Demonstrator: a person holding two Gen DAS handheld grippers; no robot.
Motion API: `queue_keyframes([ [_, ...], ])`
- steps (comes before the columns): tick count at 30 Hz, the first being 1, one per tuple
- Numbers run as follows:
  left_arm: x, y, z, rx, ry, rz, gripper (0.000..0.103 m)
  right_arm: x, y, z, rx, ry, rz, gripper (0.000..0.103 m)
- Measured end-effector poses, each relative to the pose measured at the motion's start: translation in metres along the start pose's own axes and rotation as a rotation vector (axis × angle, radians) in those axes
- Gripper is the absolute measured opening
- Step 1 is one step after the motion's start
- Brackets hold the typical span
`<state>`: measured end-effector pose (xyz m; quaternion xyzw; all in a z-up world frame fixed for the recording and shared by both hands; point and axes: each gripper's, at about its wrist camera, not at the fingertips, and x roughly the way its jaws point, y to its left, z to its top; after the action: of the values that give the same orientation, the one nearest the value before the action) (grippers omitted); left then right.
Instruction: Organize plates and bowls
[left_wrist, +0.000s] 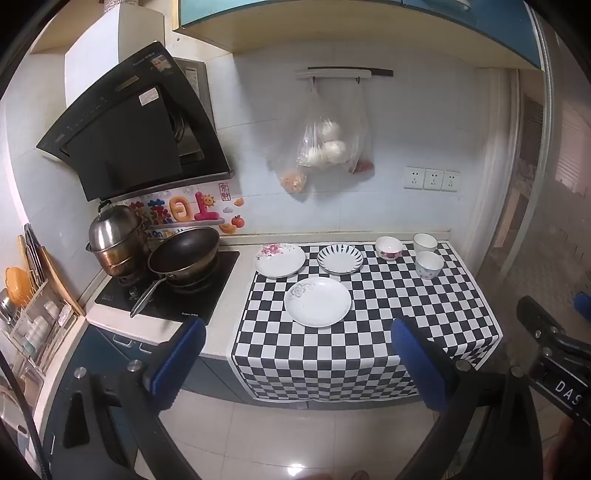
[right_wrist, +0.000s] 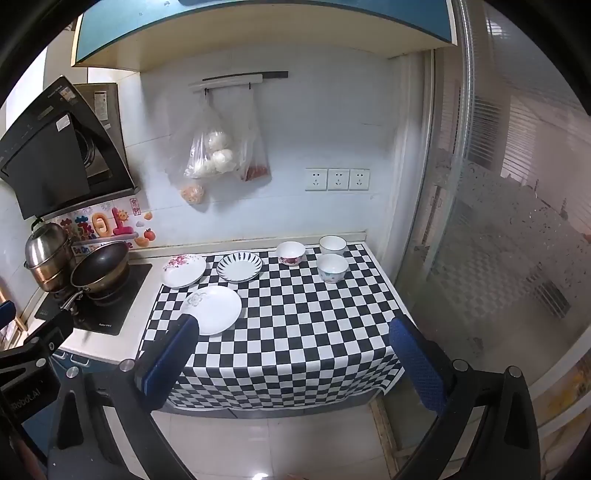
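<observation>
Three plates lie on the checkered cloth (left_wrist: 406, 295): a white plate with a grey flower (left_wrist: 317, 301) (right_wrist: 214, 309) in front, a pink-flowered plate (left_wrist: 280, 260) (right_wrist: 184, 270) at back left, a blue-striped plate (left_wrist: 340, 259) (right_wrist: 239, 267) beside it. Three bowls stand at back right: a pink-patterned bowl (left_wrist: 389, 248) (right_wrist: 290, 253), a plain white bowl (left_wrist: 424, 242) (right_wrist: 332, 245), a blue-patterned bowl (left_wrist: 429, 264) (right_wrist: 332, 268). My left gripper (left_wrist: 297, 360) and right gripper (right_wrist: 291, 360) are open and empty, held in front of the counter edge.
A stove (left_wrist: 166, 295) with a black wok (left_wrist: 183, 254) and a steel pot (left_wrist: 116, 240) is left of the cloth. A dish rack (left_wrist: 33, 325) stands at far left. Plastic bags (left_wrist: 325, 147) hang on the wall. A glass door (right_wrist: 498, 240) is at right.
</observation>
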<state>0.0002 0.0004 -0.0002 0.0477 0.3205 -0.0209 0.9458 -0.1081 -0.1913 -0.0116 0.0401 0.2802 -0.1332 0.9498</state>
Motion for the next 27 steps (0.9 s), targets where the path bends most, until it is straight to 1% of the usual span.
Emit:
queue_keyframes([
  [8, 0.006, 0.0, -0.002, 0.0, 0.006, -0.01, 0.103, -0.001, 0.0, 0.0, -0.001, 0.002, 0.002, 0.103],
  [9, 0.0, 0.001, -0.001, -0.004, -0.006, 0.0, 0.103, -0.002, 0.0, 0.0, -0.002, 0.0, 0.002, 0.103],
  [14, -0.002, 0.0, -0.002, -0.003, -0.006, 0.0, 0.103, 0.004, -0.004, 0.0, 0.0, 0.003, 0.005, 0.103],
  [27, -0.001, 0.003, 0.0, 0.003, -0.005, 0.002, 0.103, 0.008, 0.004, 0.0, -0.001, 0.01, 0.002, 0.103],
])
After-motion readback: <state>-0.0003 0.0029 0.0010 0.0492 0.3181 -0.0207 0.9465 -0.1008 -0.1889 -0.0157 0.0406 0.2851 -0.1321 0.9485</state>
